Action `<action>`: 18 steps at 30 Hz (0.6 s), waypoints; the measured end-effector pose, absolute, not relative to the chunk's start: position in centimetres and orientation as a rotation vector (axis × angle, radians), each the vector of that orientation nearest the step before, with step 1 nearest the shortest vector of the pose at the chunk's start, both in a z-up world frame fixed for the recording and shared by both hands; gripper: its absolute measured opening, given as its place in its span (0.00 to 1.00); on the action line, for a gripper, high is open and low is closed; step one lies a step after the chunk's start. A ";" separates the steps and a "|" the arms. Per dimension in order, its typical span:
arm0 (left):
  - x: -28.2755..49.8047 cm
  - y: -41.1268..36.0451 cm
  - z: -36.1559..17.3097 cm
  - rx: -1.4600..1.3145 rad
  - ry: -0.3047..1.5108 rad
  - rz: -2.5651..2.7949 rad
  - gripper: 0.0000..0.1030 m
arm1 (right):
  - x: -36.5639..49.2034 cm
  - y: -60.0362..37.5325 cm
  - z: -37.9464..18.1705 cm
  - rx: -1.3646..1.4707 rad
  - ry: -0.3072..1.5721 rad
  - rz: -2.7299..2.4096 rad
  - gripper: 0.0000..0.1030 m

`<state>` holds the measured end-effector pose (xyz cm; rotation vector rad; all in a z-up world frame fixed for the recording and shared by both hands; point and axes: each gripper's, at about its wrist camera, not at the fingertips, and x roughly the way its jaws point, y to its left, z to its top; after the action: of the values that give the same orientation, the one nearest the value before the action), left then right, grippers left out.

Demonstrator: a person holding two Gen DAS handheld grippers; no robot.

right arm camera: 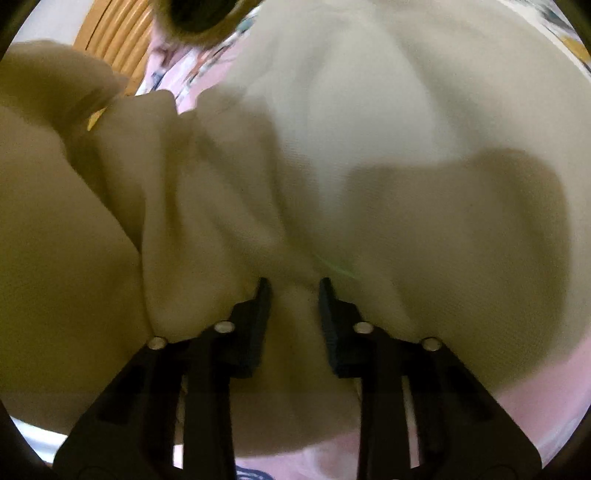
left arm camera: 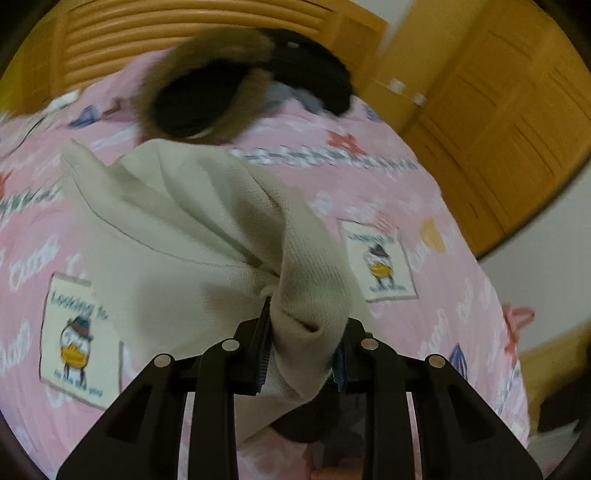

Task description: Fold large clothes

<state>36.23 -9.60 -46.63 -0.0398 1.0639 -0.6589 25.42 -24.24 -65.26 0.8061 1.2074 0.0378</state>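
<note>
A bunched fold of a cream garment (left arm camera: 192, 229) is gripped by the left claw (left arm camera: 306, 328), its pads pressed on the cloth from both sides, and the fabric is seen lifted from the claw toward the far left above a pink bedsheet (left arm camera: 406, 206) printed with cartoon patches. Beyond the garment, at the far side of the bed, a dark coat (left arm camera: 317, 74) with a brown fur-trimmed hood (left arm camera: 207, 92) is laid in front of a slatted wooden headboard (left arm camera: 184, 26). A wooden door (left arm camera: 498, 129) is seen at the far right. In the right wrist view the frame is almost filled by the same cream garment (right arm camera: 369, 129), spread and rumpled over the bed, with a strip of pink bedsheet (right arm camera: 554, 387) showing at the near right. The right claw (right arm camera: 293, 291) is set onto the cloth with a gap between its pads; fabric lies between them, and whether it is pinched cannot be told.
</note>
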 end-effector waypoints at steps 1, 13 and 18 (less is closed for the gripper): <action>36.0 -10.5 -46.6 -0.021 1.064 -0.684 0.24 | 24.7 -25.0 -64.9 0.813 1.192 0.024 0.20; 31.3 -22.9 -49.8 0.223 1.114 -0.968 0.24 | 16.9 -38.8 -59.5 0.801 1.030 -0.269 0.17; 31.3 -25.7 -55.3 0.244 1.215 -0.963 0.25 | 14.3 -46.1 -59.2 0.834 1.020 -0.351 0.17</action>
<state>31.25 -25.68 -55.29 0.2438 1.2153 -0.9633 14.28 -46.10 -59.22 0.8339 1.0205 -0.3511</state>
